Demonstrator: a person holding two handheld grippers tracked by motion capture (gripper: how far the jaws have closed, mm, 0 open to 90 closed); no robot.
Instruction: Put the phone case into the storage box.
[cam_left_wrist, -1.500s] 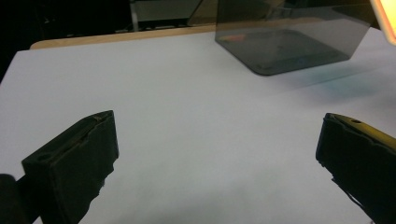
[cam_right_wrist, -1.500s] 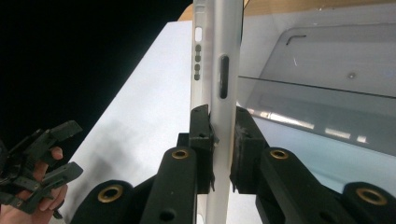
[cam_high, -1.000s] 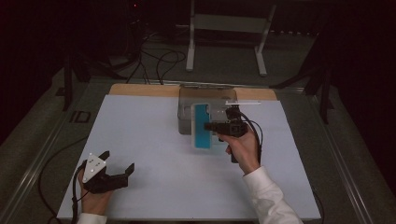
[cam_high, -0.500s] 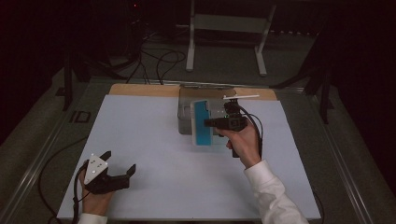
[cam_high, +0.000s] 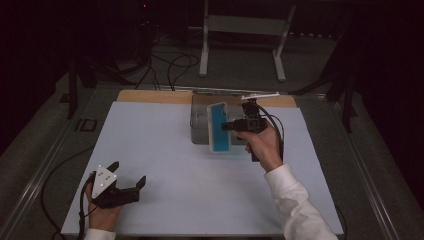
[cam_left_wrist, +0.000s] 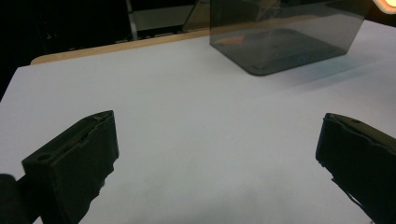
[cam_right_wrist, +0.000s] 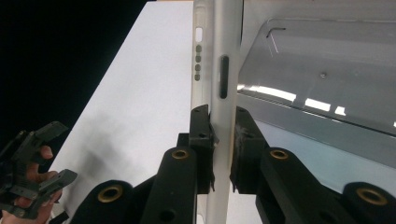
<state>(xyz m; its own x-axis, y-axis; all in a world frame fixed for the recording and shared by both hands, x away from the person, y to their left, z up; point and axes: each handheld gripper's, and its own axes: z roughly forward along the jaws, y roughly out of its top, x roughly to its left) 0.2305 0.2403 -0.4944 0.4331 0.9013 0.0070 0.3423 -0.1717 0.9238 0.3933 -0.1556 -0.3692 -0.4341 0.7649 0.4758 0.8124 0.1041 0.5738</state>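
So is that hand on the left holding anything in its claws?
No, the left gripper has its jaws wide apart over the bare white table.

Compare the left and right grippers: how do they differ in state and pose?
The left gripper is open with nothing between its jaws; the right gripper is shut on the phone, gripping its thin edge. The left gripper sits low at the near edge of the table; the right gripper is held by the grey box, farther back. Both are black and hand-held.
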